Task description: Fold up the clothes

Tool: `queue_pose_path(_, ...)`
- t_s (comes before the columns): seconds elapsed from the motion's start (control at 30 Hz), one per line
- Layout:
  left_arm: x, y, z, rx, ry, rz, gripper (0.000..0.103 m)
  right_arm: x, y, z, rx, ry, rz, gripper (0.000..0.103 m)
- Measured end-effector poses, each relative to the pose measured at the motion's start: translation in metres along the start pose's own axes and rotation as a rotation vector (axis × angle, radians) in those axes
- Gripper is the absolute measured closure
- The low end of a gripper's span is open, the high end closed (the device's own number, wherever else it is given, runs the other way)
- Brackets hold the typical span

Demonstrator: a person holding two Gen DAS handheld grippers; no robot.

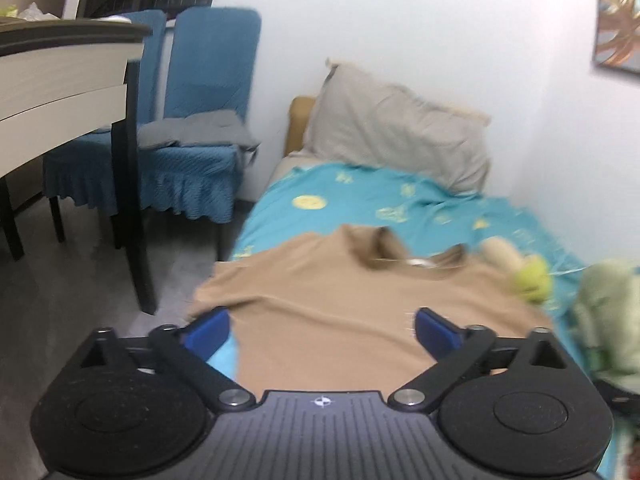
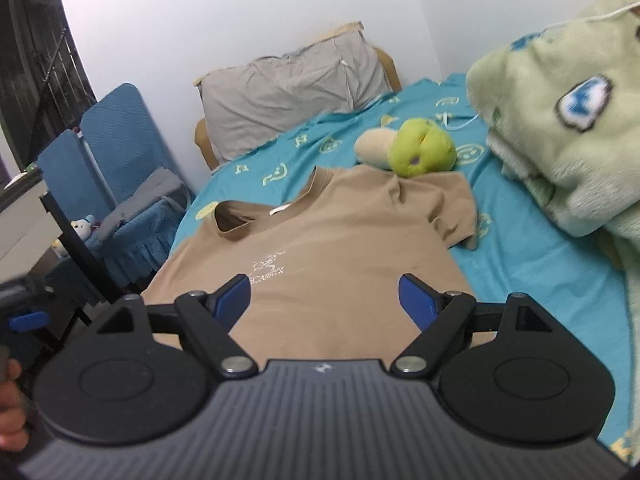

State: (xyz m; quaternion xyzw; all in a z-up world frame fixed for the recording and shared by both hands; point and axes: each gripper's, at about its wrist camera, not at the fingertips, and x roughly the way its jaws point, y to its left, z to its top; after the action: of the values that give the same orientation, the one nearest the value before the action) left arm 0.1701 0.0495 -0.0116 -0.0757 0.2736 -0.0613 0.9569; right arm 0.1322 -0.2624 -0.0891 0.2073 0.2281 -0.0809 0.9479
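Observation:
A tan T-shirt lies spread face up on the turquoise bed sheet, collar toward the pillow, a small white logo on its chest. It also shows in the left wrist view. My left gripper is open above the shirt's lower part, blue pads wide apart, empty. My right gripper is open above the shirt's lower part, just below the logo, empty. The shirt's right sleeve lies flat by a plush toy.
A grey pillow leans at the bed's head. A green-and-beige plush toy touches the shirt's right shoulder. A large pale green plush fills the bed's right side. Blue-covered chairs and a table stand left of the bed.

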Motion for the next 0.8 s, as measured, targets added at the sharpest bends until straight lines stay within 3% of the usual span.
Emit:
queue_pose_path(0.17,-0.043,-0.029,-0.036,0.039,-0.06,-0.037,0.0,-0.023,-0.007,-0.001,-0.024,-0.028,-0.028,0.02)
queue_pose_path(0.37,-0.041,-0.017,-0.079,0.053,-0.049,-0.011,0.0,-0.035,-0.007,-0.005,-0.05,-0.054,-0.03,0.02)
queue_pose_path(0.8,-0.027,-0.008,-0.092,0.068,-0.03,0.011,0.0,-0.023,-0.003,-0.011,-0.065,-0.059,-0.059,0.02)
